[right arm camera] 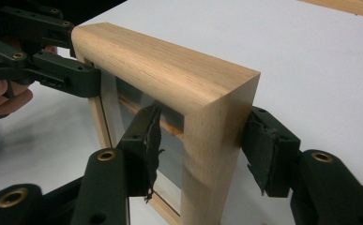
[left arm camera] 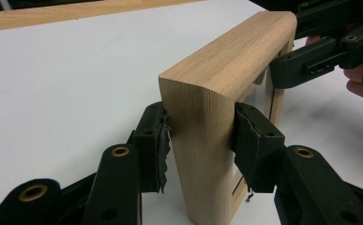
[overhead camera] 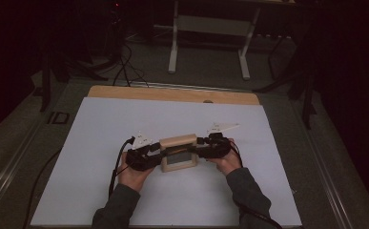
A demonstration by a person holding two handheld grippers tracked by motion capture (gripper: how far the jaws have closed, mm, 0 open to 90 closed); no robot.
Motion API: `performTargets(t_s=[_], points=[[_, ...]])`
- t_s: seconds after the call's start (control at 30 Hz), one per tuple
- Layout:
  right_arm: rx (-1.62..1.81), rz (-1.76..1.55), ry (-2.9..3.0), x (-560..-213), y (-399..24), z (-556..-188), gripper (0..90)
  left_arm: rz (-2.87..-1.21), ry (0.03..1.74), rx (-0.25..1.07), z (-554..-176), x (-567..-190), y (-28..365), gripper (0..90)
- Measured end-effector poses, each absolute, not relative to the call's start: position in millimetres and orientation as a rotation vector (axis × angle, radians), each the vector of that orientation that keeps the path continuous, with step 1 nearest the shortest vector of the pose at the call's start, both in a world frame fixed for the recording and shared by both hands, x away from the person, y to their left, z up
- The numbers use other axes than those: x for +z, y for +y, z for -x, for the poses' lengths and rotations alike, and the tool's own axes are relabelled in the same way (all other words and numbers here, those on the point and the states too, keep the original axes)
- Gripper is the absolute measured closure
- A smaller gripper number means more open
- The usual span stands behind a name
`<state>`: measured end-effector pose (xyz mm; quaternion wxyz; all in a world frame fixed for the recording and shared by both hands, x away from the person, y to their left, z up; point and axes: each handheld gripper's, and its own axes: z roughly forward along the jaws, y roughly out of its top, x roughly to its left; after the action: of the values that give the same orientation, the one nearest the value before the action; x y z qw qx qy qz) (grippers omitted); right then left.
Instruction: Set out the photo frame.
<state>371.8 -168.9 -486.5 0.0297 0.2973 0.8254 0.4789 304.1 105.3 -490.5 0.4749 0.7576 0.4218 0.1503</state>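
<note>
A light wooden picture frame (overhead camera: pixel 178 141) with a glass pane stands upright on the white board (overhead camera: pixel 101 133). My left gripper (overhead camera: pixel 158 151) holds its left side; in the left gripper view both pads (left arm camera: pixel 158 140) press on the wood (left arm camera: pixel 202 154), one on each face, so the left gripper (left arm camera: pixel 200 136) is shut on the frame. My right gripper (overhead camera: pixel 199 143) straddles the frame's right side. In the right gripper view one pad (right arm camera: pixel 263 150) touches the wood (right arm camera: pixel 207 154), while the other pad (right arm camera: pixel 146 145) stands a little off the glazed face, so the right gripper (right arm camera: pixel 202 140) is open.
A wooden strip (overhead camera: pixel 172 94) runs along the board's far edge. Beyond it stand a white table stand (overhead camera: pixel 208 43) and cables (overhead camera: pixel 125 67) on the dark floor. White board lies bare on all sides of the frame.
</note>
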Motion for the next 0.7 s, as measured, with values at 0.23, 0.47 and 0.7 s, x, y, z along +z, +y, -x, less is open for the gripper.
performTargets(t_s=[0.23,0.47,0.7], points=[[1.484,-0.928,2.538,-487.6,-172.1,-369.1,50.6,-1.871,1.011,0.368,-307.4,-490.2,105.4,57.9],[1.481,-0.947,2.521,-488.1,-172.8,-365.6,51.2,-1.876,0.984,0.358,-310.4,-491.1,107.2,57.8],[1.476,-0.971,2.507,-488.3,-172.9,-362.9,51.3,-1.882,0.966,0.346,-313.1,-491.4,108.5,57.8]])
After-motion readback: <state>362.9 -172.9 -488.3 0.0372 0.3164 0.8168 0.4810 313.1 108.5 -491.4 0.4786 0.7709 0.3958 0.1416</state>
